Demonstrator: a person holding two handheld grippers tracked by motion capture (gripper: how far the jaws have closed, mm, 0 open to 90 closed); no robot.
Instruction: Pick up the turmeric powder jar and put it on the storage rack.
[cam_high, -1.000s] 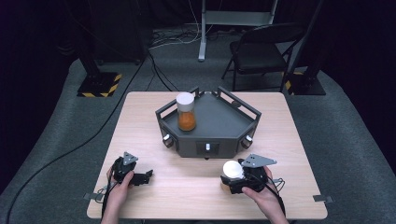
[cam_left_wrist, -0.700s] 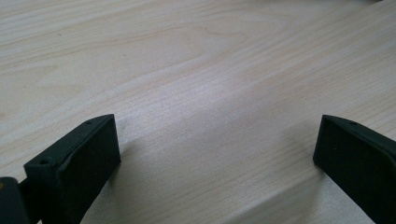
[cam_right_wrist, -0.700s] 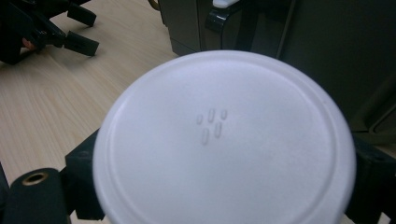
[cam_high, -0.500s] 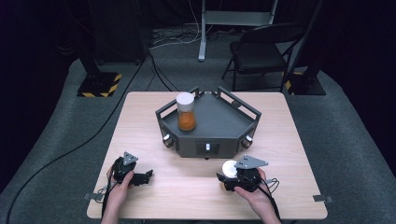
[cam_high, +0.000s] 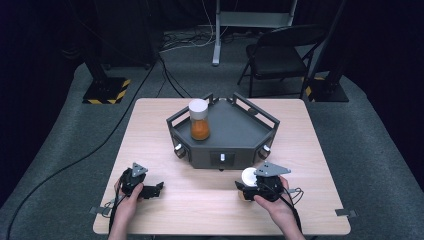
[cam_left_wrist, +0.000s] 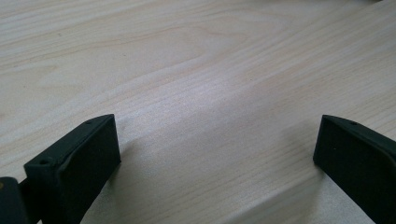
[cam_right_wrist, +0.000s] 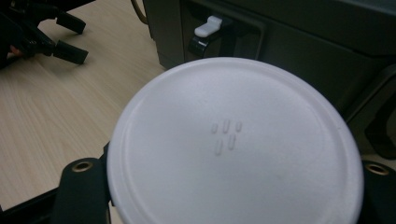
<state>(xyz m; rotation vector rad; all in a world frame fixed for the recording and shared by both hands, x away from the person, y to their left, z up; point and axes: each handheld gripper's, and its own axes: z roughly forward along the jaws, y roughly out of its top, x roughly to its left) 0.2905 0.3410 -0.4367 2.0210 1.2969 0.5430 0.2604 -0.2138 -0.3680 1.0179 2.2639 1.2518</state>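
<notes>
Two claws low in frame. Your right claw (cam_high: 248, 186) has just closed and is clamped on a white-lidded jar (cam_high: 249, 176), lower right on the worktop (cam_high: 150, 125), just before the grey tray (cam_high: 235, 130). Your left claw (cam_high: 156, 189) stands apart, lower left.

Front strip of table open, grey fixture blocks the middle

Bare wood on the table (cam_high: 150, 125) along left edge, right edge and between the two grippers at the front edge. Grey railed fixture (cam_high: 235, 135) fills centre toward the back edge, orange jar (cam_high: 199, 120) upright on its left part. White-lidded jar (cam_high: 248, 176) stands just before the fixture's front face.
</notes>
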